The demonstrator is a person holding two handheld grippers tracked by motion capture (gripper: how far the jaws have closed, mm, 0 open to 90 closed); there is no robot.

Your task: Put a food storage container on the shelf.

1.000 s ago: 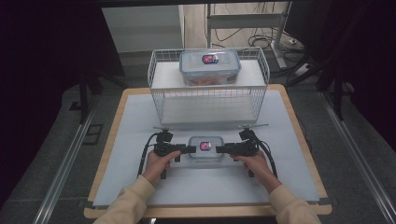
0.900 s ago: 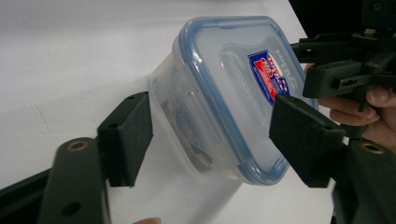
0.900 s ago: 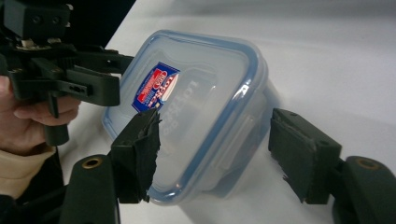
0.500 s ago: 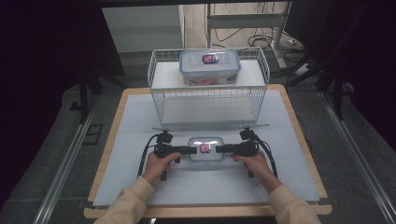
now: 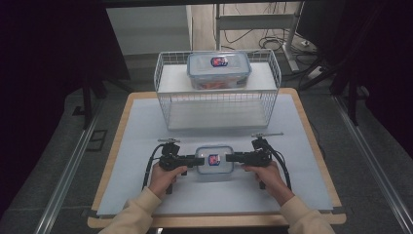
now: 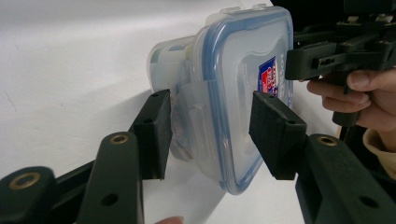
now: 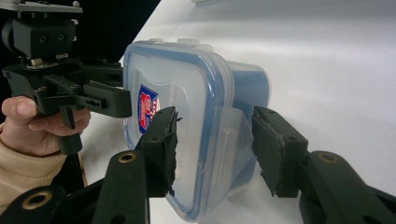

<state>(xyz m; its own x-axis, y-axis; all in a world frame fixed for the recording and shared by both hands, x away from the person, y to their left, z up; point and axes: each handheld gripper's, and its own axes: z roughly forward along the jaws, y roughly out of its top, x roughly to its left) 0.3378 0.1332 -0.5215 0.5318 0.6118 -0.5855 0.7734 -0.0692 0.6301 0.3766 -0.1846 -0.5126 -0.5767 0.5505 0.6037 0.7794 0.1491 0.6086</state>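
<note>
Jaws of both grippers stand open around the lidded container's [image 5: 214, 161] end latches, contents unclear.

The high view looks down overhead; both gripper views closely face one container [image 5: 214, 162] from opposite ends.

The near half of the white mat [image 5: 146, 146] lies bare to the left and right of the two hands, and in front of them toward the near edge. In the middle, the small box [image 5: 214, 161] sits between the left gripper [image 5: 191, 160] and the right gripper [image 5: 234, 158], blocking the way across. Farther off, the wire basket [image 5: 217, 105] spans the far middle, a second lidded box [image 5: 219, 68] on its top. Narrow strips of mat stay free on either side of the basket.
</note>
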